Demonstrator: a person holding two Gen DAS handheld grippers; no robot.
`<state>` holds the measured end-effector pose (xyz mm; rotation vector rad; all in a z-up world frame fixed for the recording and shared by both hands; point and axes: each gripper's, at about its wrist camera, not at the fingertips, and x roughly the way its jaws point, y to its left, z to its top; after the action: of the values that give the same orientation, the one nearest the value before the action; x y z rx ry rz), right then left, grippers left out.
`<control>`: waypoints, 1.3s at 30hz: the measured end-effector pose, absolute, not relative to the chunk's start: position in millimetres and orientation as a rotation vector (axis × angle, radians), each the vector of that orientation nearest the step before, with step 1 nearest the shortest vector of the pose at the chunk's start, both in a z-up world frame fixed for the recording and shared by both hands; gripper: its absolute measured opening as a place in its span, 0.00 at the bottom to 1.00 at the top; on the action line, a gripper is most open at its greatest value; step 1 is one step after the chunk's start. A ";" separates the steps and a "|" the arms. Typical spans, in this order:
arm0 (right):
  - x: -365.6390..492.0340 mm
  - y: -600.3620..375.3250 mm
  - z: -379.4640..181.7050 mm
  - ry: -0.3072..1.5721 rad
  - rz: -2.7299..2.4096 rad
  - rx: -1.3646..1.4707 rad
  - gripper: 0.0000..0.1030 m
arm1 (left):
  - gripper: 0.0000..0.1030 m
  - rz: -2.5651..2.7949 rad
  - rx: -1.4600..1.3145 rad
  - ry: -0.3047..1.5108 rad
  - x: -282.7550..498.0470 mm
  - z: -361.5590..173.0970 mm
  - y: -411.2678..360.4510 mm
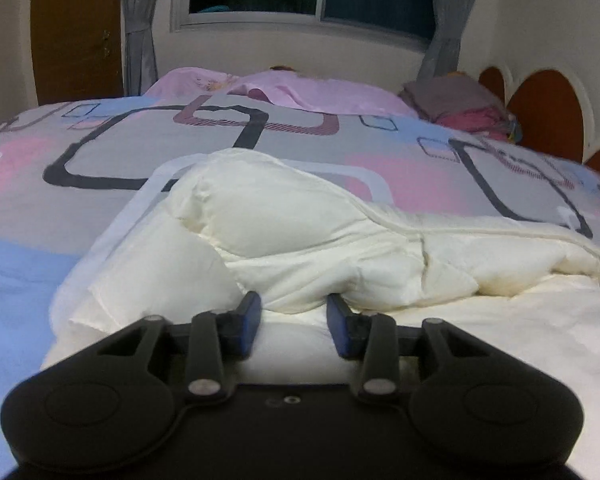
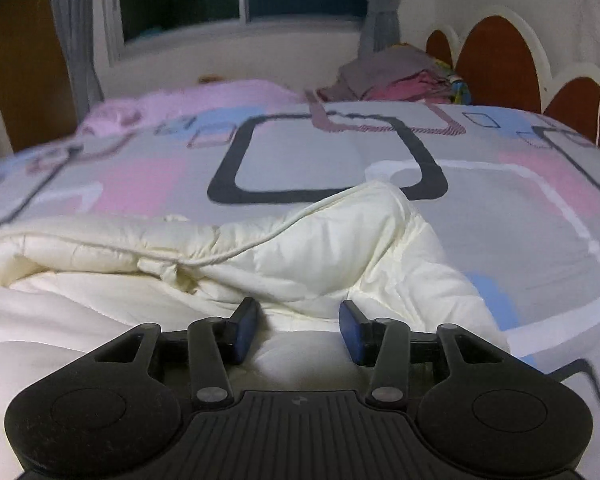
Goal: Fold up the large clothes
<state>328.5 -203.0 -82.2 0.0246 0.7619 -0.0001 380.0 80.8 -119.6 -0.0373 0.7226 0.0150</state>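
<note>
My view loses the cream garment past the right edge of the left wrist frame and the left edge of the right one. Its folds bury the bed cover beneath. The pile of clothes at upper right is too blurred to sort out.

Left gripper: matte black moulded body with two rounded lobes, each bearing a shallow circular recess. Two black link arms are pinned with silver-grey round fasteners. Fingers carry blue pads. The centre plate is smooth, with a small ring-shaped mark.

Right gripper: same black lobed housing, circular recesses and grey pivot pins. Pads are blue. The centre plate is ribbed lengthwise, with a small pale marking.
</note>
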 end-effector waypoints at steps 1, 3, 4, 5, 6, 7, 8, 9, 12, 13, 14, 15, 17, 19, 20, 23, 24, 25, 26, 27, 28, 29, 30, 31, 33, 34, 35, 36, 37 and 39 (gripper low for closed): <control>316.6 -202.1 -68.2 0.722 -0.003 0.000 0.44 | 0.61 0.031 -0.004 0.699 367.6 -111.5 78.5; 284.6 -205.7 -46.2 0.614 0.020 -0.006 0.78 | 0.98 0.050 0.007 0.590 333.3 -96.0 79.7; 278.9 -208.0 -40.7 0.582 0.060 0.018 0.80 | 0.92 0.031 -0.014 0.548 322.4 -90.2 82.0; 278.0 -206.0 -35.5 0.578 0.110 0.040 0.80 | 0.87 -0.001 -0.033 0.534 319.5 -84.0 82.7; 283.2 -199.6 -32.0 0.587 0.124 0.031 0.79 | 0.80 -0.028 -0.029 0.533 324.4 -75.6 78.7; 292.6 -192.0 -28.3 0.590 0.136 0.034 0.77 | 0.77 -0.048 -0.020 0.529 332.0 -68.9 73.2; 301.9 -185.5 -26.4 0.602 0.158 0.054 0.70 | 0.79 -0.073 -0.012 0.528 342.9 -61.4 65.4; 314.7 -175.7 -26.6 0.636 0.178 0.061 0.68 | 0.82 -0.096 -0.011 0.544 351.9 -58.2 59.0; 342.6 -146.6 -34.5 0.721 0.236 0.049 0.64 | 0.74 -0.145 0.049 0.681 385.9 -65.6 32.7; 348.9 -139.1 -38.5 0.747 0.246 0.044 0.64 | 0.77 -0.168 0.061 0.690 390.4 -69.5 25.7; 356.6 -130.0 -44.8 0.770 0.233 0.024 0.64 | 0.79 -0.165 0.075 0.700 395.7 -74.2 20.9; 368.5 -126.0 -50.5 0.781 0.212 0.011 0.64 | 0.80 -0.148 0.081 0.719 403.6 -81.0 18.6; 384.5 -123.9 -62.8 0.815 0.176 0.039 0.64 | 0.80 -0.125 0.080 0.775 422.5 -95.6 19.2; 395.7 -125.8 -66.5 0.825 0.153 0.067 0.64 | 0.84 -0.127 0.063 0.782 432.2 -102.6 23.0; 400.8 -125.8 -66.8 0.829 0.150 0.074 0.64 | 0.85 -0.121 0.064 0.782 435.4 -104.6 24.5; 412.9 -129.6 -73.8 0.862 0.148 0.105 0.64 | 0.89 -0.122 0.041 0.789 440.0 -111.8 31.4; 414.3 -131.8 -76.2 0.868 0.149 0.114 0.64 | 0.89 -0.123 0.025 0.795 441.6 -112.4 34.0; 417.7 -133.0 -77.0 0.872 0.151 0.119 0.64 | 0.90 -0.123 0.009 0.803 442.2 -114.6 36.1; 419.5 -133.6 -76.6 0.878 0.153 0.121 0.64 | 0.91 -0.124 0.007 0.807 444.8 -115.0 37.0; 419.5 -134.4 -73.1 0.882 0.152 0.120 0.64 | 0.90 -0.126 0.010 0.810 443.3 -113.3 37.2; 417.3 -137.0 -65.2 0.869 0.146 0.123 0.64 | 0.86 -0.124 0.014 0.806 442.2 -107.5 38.0; 408.2 -145.2 -51.0 0.821 0.139 0.131 0.64 | 0.84 -0.122 0.018 0.796 442.9 -99.5 41.0; 399.8 -154.7 -40.8 0.780 0.134 0.141 0.64 | 0.82 -0.124 0.014 0.775 440.3 -92.0 47.0; 389.3 -167.6 -31.1 0.745 0.124 0.148 0.64 | 0.86 -0.121 0.014 0.735 427.5 -81.2 54.7; 375.0 -190.6 -24.8 0.749 0.059 0.098 0.64 | 0.90 -0.072 0.027 0.686 408.6 -71.9 71.0; 371.7 -204.5 -29.3 0.766 0.017 0.078 0.64 | 0.89 -0.055 0.017 0.709 407.2 -75.0 81.1; 374.5 -215.2 -38.7 0.814 -0.027 0.071 0.64 | 0.88 -0.045 0.007 0.750 410.5 -82.1 88.9; 379.6 -224.9 -50.7 0.878 -0.068 0.080 0.64 | 0.88 -0.034 0.006 0.801 416.9 -92.6 95.5; 383.0 -234.5 -63.3 0.937 -0.081 0.100 0.64 | 0.88 -0.032 -0.003 0.850 422.8 -104.7 102.4; 373.2 -245.5 -63.0 0.921 -0.072 0.147 0.64 | 0.86 -0.016 -0.066 0.859 419.6 -104.7 114.1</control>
<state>373.2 -245.5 -63.0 0.1466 0.9210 -0.0725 419.6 114.1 -104.7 -0.0659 0.8594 -0.0157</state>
